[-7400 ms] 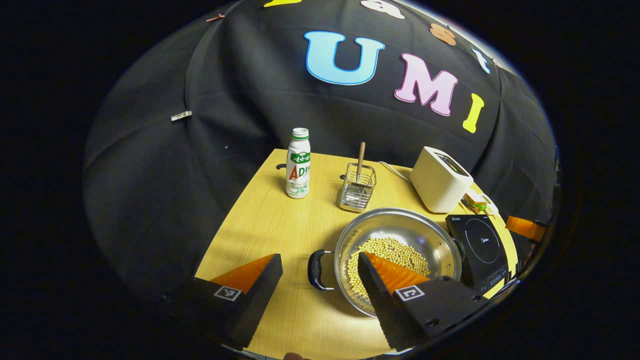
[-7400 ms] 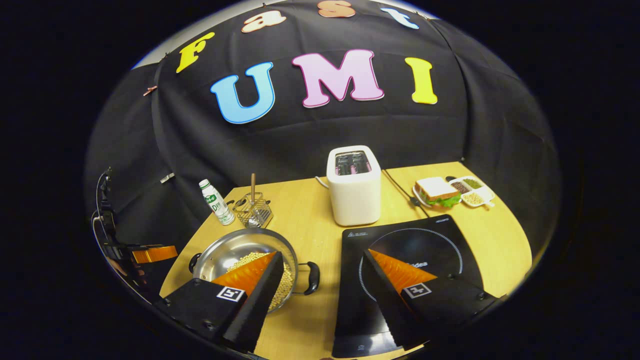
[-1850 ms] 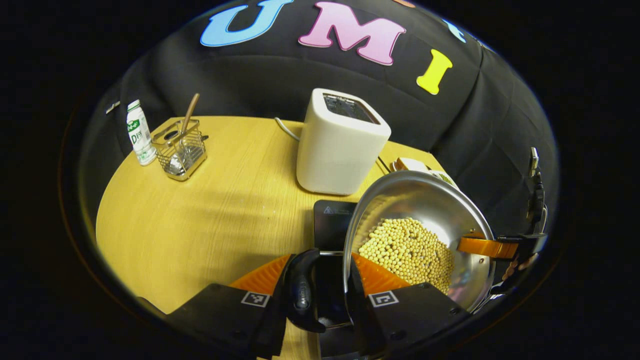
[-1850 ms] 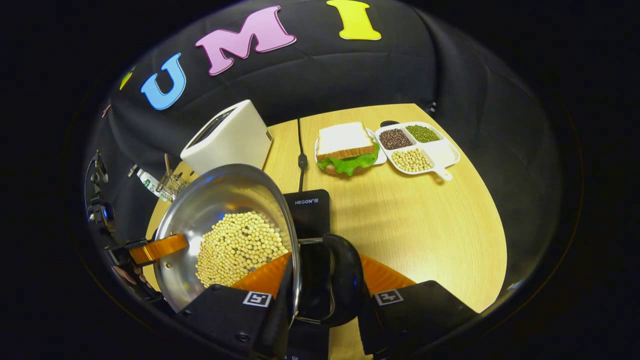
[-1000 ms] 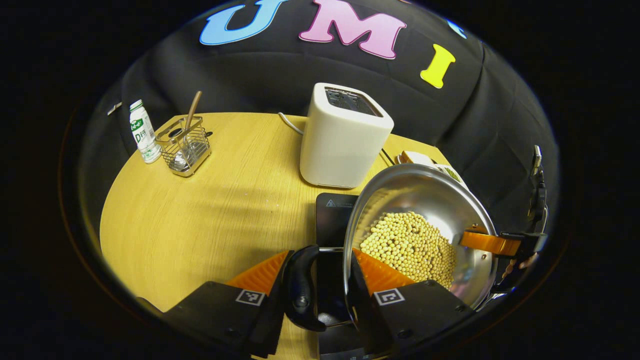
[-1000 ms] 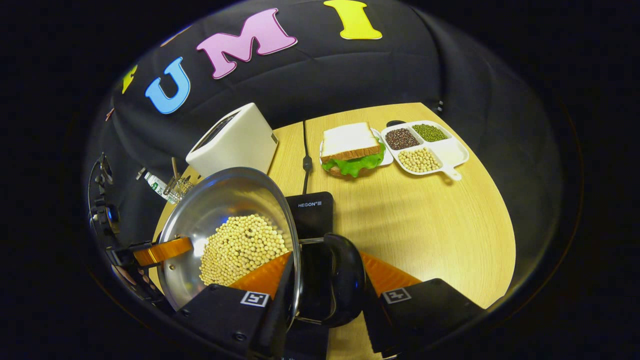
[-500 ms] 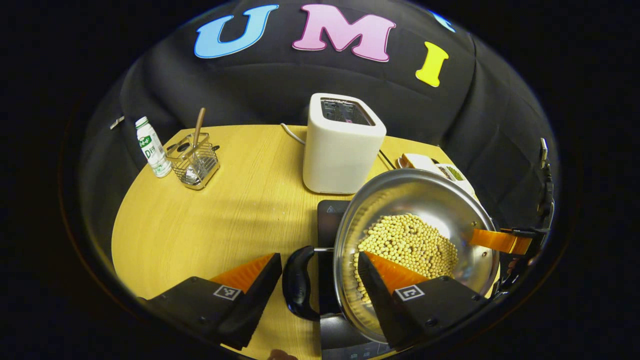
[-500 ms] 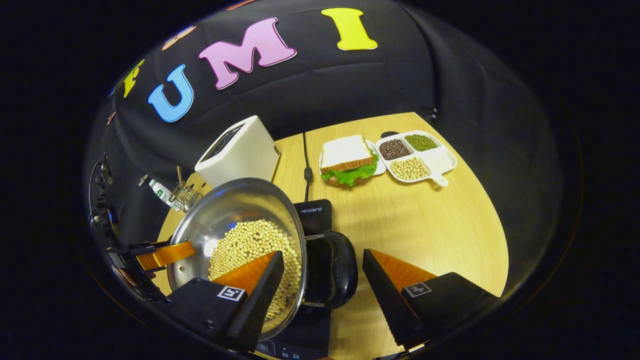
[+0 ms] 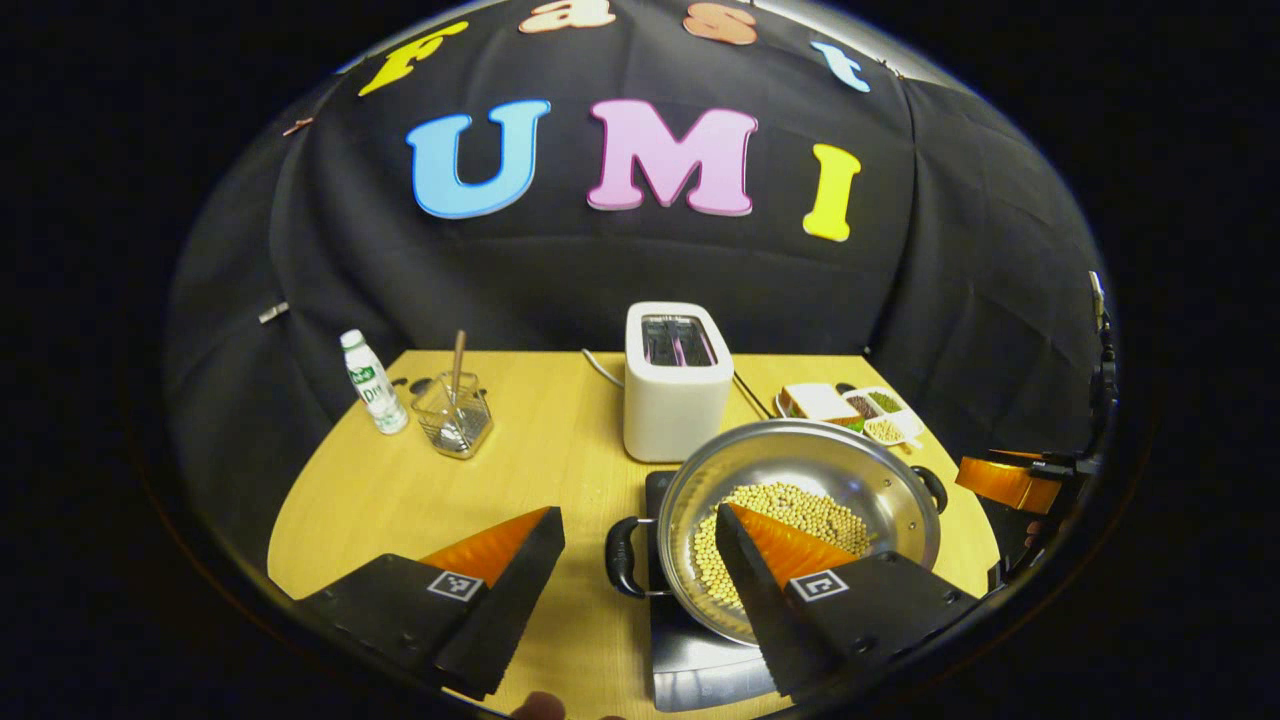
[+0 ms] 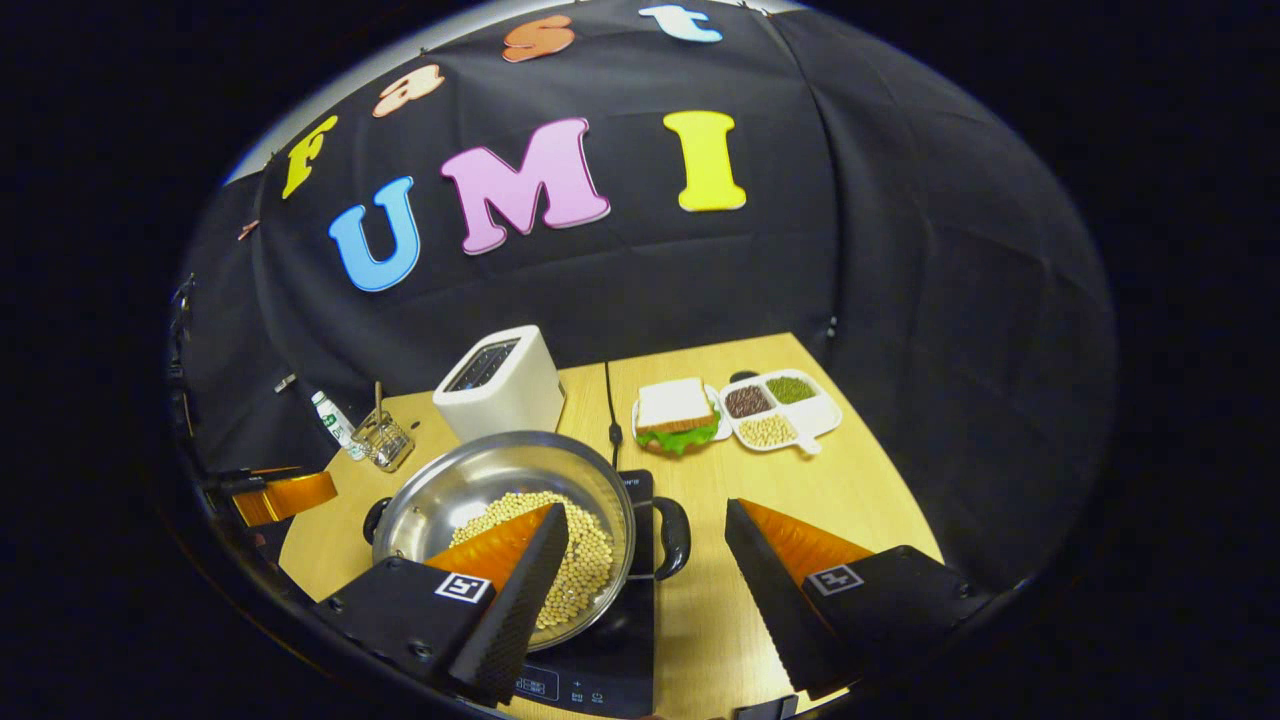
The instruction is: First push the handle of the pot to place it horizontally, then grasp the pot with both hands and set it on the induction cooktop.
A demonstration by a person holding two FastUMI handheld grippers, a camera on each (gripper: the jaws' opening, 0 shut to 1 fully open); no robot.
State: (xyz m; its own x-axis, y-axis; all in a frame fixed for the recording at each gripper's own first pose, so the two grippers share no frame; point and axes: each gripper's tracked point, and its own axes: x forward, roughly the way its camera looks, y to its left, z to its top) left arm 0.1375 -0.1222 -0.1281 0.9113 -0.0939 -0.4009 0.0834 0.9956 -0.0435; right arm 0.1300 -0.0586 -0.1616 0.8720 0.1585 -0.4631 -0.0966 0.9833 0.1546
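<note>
Pot (image 9: 800,490) sits on the cooktop (image 9: 700,670), steel bowl holding beans (image 9: 790,505), upright, not tilted. In the right gripper view the pot (image 10: 500,490) covers most of the cooktop (image 10: 610,680), control strip showing at the near edge. Both pot handles lie level, one out each side: left handle (image 9: 622,556) and right handle (image 10: 672,537), so the long axis runs side to side across both views.

Left gripper (image 9: 640,560) is spread wide, nothing between its fingers; the left handle lies just ahead in the gap, apart from both fingers. Right gripper (image 10: 645,550) is likewise spread and empty, with the right handle just ahead in its gap, not touched. Each gripper is nearest its own side's handle. The right gripper also shows far off at the edge of the left gripper view (image 9: 1010,480), clear of the pot.

Judged from this, the placing looks done: pot down on the cooktop, both grippers off it. Any coming move is pulling straight back along each gripper's own line, away from the handles, so neither finger clips a handle and slides the pot.

Around: toaster (image 9: 676,380) behind the pot, bottle (image 9: 370,382) and wire holder (image 9: 455,415) far left, sandwich (image 10: 675,410) and divided dish (image 10: 785,405) to the right, all on the table (image 9: 400,480).
</note>
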